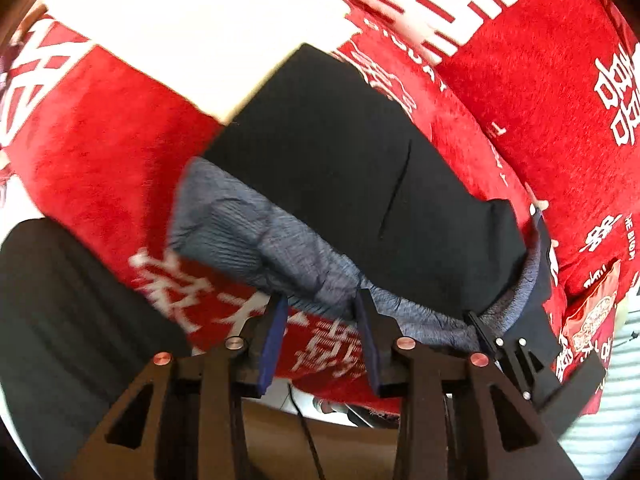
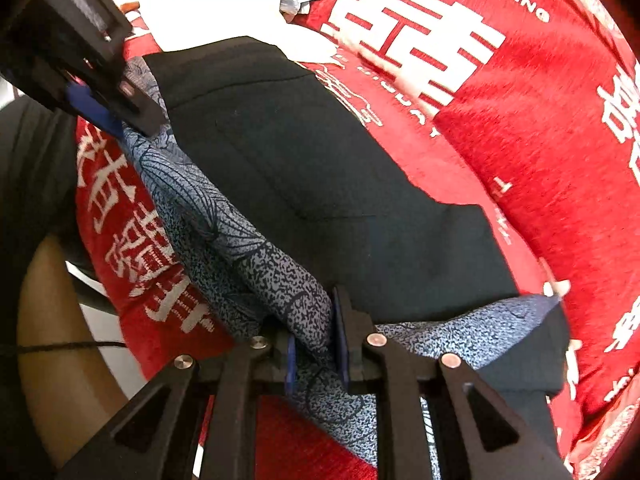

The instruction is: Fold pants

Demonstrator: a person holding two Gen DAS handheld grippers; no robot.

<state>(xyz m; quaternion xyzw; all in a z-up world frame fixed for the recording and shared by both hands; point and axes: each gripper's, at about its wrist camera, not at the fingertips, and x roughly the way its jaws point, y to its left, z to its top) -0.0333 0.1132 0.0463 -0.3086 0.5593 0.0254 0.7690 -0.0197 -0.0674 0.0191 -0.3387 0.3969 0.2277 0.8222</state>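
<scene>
Dark navy pants (image 1: 344, 168) with a blue-grey patterned lining lie on a red blanket with white characters; they also show in the right wrist view (image 2: 320, 184). My left gripper (image 1: 322, 300) is open at the near edge of the lining, with its blue pads (image 1: 276, 332) wide apart and no cloth between them. My right gripper (image 2: 316, 344) is shut on the patterned lining (image 2: 280, 280) at the pants' near edge. The right gripper shows at the lower right of the left wrist view (image 1: 480, 328). The left gripper shows at the upper left of the right wrist view (image 2: 116, 108).
The red blanket (image 1: 540, 92) spreads under and around the pants. A white patch (image 1: 180, 40) lies beyond them. A wooden floor (image 2: 52, 320) and a black cable (image 2: 60, 346) lie below the blanket's edge. Dark cloth (image 1: 52, 300) is at the left.
</scene>
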